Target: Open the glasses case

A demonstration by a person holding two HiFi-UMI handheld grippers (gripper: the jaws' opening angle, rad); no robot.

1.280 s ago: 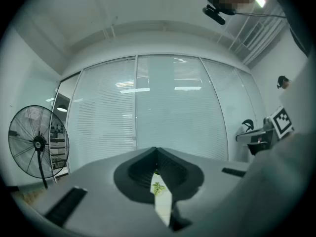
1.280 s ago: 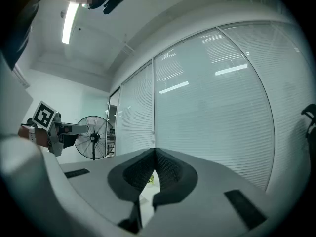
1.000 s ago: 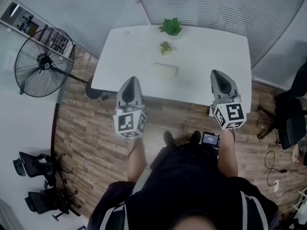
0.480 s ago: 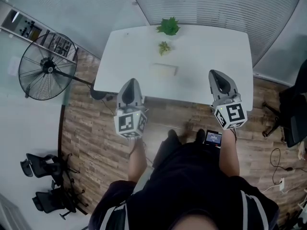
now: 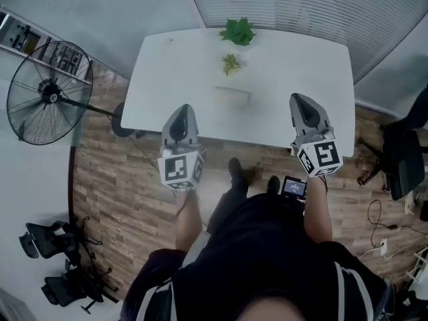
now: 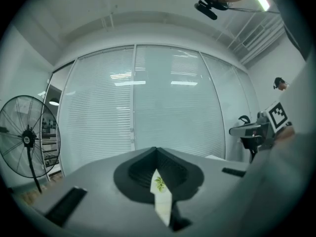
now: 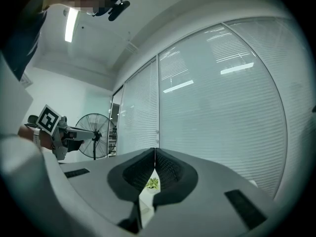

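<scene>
The glasses case [image 5: 232, 97] is a pale, closed oblong lying near the middle of the white table [image 5: 294, 59]. My left gripper [image 5: 182, 108] hangs over the table's near edge, to the near left of the case and apart from it. Its jaws are shut with nothing in them [image 6: 156, 149]. My right gripper [image 5: 299, 99] is level with it at the near right, also over the near edge and shut on nothing [image 7: 155, 149]. In both gripper views only a small green plant shows through the slit below the closed tips; the case itself is hidden there.
A leafy potted plant [image 5: 237, 31] stands at the table's far edge, with a smaller sprig [image 5: 231, 63] between it and the case. A standing fan [image 5: 47, 92] is at the left, office chairs at the lower left [image 5: 57, 259] and right [image 5: 401, 156]. Blinds cover the window wall behind.
Both grippers have come a little forward toward the table, so their tips now reach further over its near edge. Both stay shut.
</scene>
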